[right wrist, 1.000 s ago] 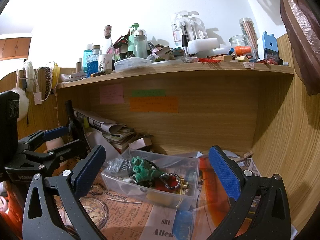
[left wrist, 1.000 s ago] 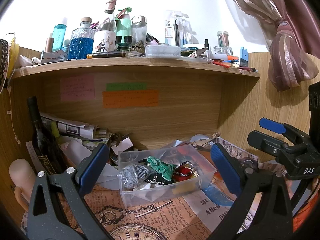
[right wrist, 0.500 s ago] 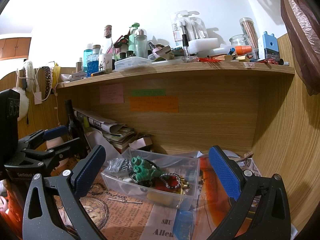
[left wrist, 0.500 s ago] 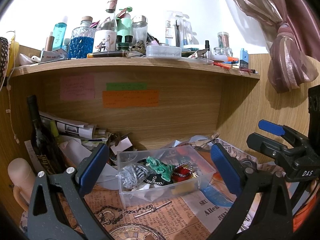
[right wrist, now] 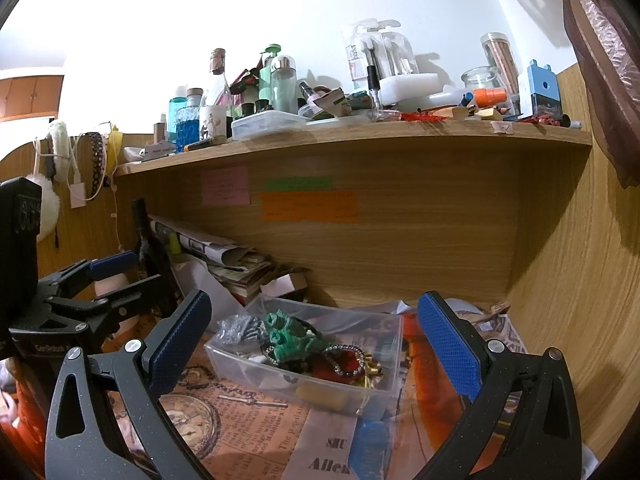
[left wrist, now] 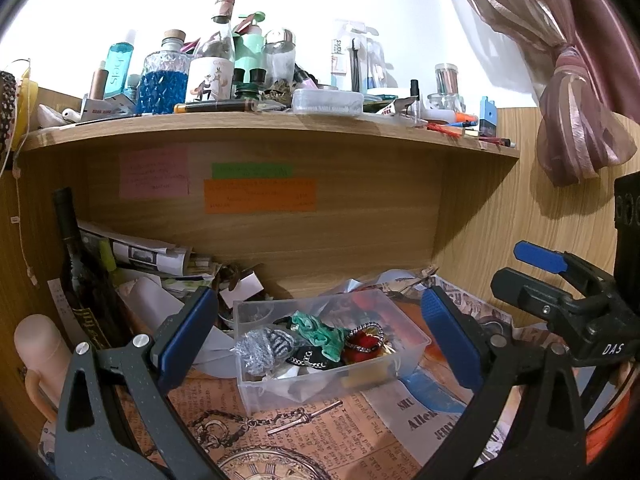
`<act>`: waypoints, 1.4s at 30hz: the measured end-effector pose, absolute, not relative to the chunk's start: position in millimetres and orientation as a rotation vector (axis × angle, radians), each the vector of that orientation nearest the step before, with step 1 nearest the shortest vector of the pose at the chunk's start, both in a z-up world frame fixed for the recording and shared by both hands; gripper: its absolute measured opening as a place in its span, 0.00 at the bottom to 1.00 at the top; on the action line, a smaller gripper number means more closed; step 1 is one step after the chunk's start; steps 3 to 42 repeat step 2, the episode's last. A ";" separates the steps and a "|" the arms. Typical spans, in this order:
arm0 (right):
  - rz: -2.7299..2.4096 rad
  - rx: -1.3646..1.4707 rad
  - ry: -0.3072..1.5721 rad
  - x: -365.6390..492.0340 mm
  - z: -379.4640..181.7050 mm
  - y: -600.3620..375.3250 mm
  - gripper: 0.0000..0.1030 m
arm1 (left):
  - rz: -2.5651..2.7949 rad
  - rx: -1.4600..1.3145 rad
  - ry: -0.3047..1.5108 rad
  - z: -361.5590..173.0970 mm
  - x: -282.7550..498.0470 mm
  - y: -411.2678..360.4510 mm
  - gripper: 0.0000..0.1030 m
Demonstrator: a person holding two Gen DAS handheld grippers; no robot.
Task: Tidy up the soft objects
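A clear plastic box stands on the newspaper-covered desk under the shelf. It holds a green scrunchie, a grey scrunchie, a red scrunchie and a black one with a chain. My left gripper is open and empty, in front of the box. My right gripper is open and empty, also in front of the box. Each gripper shows in the other's view, the right one and the left one.
A dark wine bottle and stacked papers stand at back left. A beige bottle is at far left. The wooden shelf above carries many bottles. A wood side panel closes the right. A curtain hangs at the right.
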State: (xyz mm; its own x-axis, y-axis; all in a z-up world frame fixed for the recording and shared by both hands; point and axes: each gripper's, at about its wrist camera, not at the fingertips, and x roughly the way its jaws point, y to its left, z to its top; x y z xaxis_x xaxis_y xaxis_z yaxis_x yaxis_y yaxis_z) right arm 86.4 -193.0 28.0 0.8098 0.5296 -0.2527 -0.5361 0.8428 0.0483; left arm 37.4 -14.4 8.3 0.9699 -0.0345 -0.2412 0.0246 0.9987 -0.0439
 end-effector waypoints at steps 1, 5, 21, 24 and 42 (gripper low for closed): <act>0.567 -0.025 0.264 86.5 27.9 -192.5 1.00 | -0.028 -0.041 0.244 8.3 37.4 -14.4 1.00; 0.565 -0.023 0.265 86.4 27.5 -191.8 1.00 | -0.026 -0.043 0.243 8.1 37.5 -14.2 1.00; 0.565 -0.023 0.265 86.4 27.5 -191.8 1.00 | -0.026 -0.043 0.243 8.1 37.5 -14.2 1.00; 0.565 -0.023 0.265 86.4 27.5 -191.8 1.00 | -0.026 -0.043 0.243 8.1 37.5 -14.2 1.00; 0.565 -0.023 0.265 86.4 27.5 -191.8 1.00 | -0.026 -0.043 0.243 8.1 37.5 -14.2 1.00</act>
